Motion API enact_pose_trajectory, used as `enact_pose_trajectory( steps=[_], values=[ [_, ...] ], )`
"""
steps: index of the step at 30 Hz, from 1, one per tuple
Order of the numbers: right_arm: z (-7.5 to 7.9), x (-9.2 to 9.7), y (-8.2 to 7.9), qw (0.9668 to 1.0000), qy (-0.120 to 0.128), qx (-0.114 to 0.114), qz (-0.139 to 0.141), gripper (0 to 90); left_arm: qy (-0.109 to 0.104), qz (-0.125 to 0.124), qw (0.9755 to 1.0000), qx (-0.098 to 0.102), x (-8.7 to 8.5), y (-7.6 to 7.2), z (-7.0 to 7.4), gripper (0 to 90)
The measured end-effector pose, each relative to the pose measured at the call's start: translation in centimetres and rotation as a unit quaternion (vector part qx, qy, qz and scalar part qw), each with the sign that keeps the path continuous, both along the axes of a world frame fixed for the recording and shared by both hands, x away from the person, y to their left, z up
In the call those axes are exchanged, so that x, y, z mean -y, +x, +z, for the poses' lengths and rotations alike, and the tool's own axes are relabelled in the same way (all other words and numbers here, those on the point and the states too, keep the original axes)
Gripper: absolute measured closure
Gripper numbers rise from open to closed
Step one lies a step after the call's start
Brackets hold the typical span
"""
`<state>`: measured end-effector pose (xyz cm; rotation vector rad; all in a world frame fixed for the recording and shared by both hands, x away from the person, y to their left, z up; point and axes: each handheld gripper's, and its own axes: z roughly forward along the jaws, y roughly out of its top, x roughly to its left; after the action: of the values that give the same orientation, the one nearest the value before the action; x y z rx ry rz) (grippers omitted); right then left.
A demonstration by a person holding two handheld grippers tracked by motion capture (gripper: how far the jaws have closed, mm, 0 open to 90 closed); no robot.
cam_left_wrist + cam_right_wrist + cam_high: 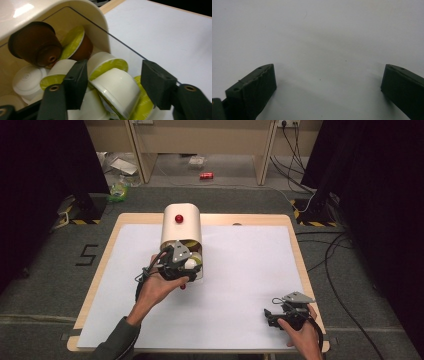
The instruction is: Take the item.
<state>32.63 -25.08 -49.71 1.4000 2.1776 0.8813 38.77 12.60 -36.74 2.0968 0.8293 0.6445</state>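
Capsules are lying heaped in the open mouth of the cream dispenser box (181, 227), which is sitting on the white sheet (240, 270) with its opening turned toward the person, so a gripper can reach straight in. Left gripper (112, 85) is poking into that mouth, its jaws standing about half open on either side of a white capsule (117, 87) with a green lid; the pads are not pressing on it, so nothing is being held. Brown capsules (37, 47) are resting farther back, under the curved roof. Right gripper (280, 312) is waiting well apart near the table's (100, 265) front right corner, jaws spread wide over bare sheet and holding nothing, probably kept clear to give the left hand room.
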Motion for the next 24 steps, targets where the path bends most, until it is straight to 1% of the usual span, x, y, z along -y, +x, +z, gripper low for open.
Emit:
enact_pose_trajectory(
  steps=[2, 4, 5, 6, 8, 11, 13, 14, 16, 17, 18, 19, 20, 22, 24],
  values=[
    [0.0, 0.0, 0.0, 1.0000, 0.000, 0.000, 0.000, 0.4, 0.008, -0.007, 0.9999, -0.004, -0.1, 0.0, 0.2, 37.3],
    [0.0, 0.0, 0.0, 1.0000, 0.000, 0.000, 0.000, 0.4, 0.008, -0.006, 0.9998, -0.016, -0.2, -0.1, 0.4, 38.1],
    [0.0, 0.0, 0.0, 1.0000, 0.000, 0.000, 0.000, 0.4, 0.017, 0.000, 0.9998, -0.013, 0.0, -0.4, 0.5, 39.1],
    [0.0, 0.0, 0.0, 1.0000, 0.000, 0.000, 0.000, 0.4, 0.022, 0.004, 0.9997, -0.010, 0.2, -0.6, 0.5, 39.8],
    [0.0, 0.0, 0.0, 1.0000, 0.000, -0.001, -0.001, 0.4, 0.024, 0.008, 0.9996, -0.009, 0.4, -0.7, 0.5, 41.4],
    [0.0, 0.0, 0.0, 1.0000, 0.000, 0.000, 0.000, 0.4, 0.027, 0.022, 0.9994, -0.003, 0.7, -0.9, 0.5, 43.4],
    [0.0, 0.0, 0.0, 1.0000, 0.000, 0.000, 0.000, 0.4, 0.028, 0.021, 0.9994, -0.004, 0.7, -1.0, 0.4, 44.4],
    [0.0, 0.0, 0.0, 1.0000, -0.001, 0.000, 0.000, 0.4, 0.033, 0.023, 0.9992, -0.003, 0.9, -1.1, 0.4, 45.0],
    [0.0, 0.0, 0.0, 1.0000, -0.001, 0.000, 0.000, 0.4, 0.034, 0.021, 0.9992, -0.005, 1.0, -1.0, 0.4, 45.2],
    [0.0, 0.0, 0.0, 1.0000, 0.000, 0.000, 0.000, 0.4, 0.024, 0.010, 0.9995, -0.016, 0.7, -0.6, 0.4, 45.0],
    [0.0, 0.0, 0.0, 1.0000, -0.001, 0.000, 0.000, 0.4, 0.019, 0.002, 0.9997, -0.017, 0.5, -0.3, 0.4, 44.7],
    [0.0, 0.0, 0.0, 1.0000, -0.001, 0.000, 0.000, 0.4, 0.013, -0.003, 0.9995, -0.027, 0.3, -0.1, 0.4, 44.6],
    [0.0, 0.0, 0.0, 1.0000, -0.001, 0.000, 0.000, 0.4, 0.013, -0.003, 0.9995, -0.027, 0.3, -0.1, 0.4, 44.7],
    [0.0, 0.0, 0.0, 1.0000, 0.000, -0.001, -0.001, 0.4, 0.012, -0.013, 0.9995, -0.028, 0.1, 0.0, 0.4, 44.7],
    [0.0, 0.0, 0.0, 1.0000, -0.001, 0.000, 0.000, 0.4, 0.012, -0.014, 0.9995, -0.026, 0.1, 0.0, 0.4, 44.4]
  ],
)
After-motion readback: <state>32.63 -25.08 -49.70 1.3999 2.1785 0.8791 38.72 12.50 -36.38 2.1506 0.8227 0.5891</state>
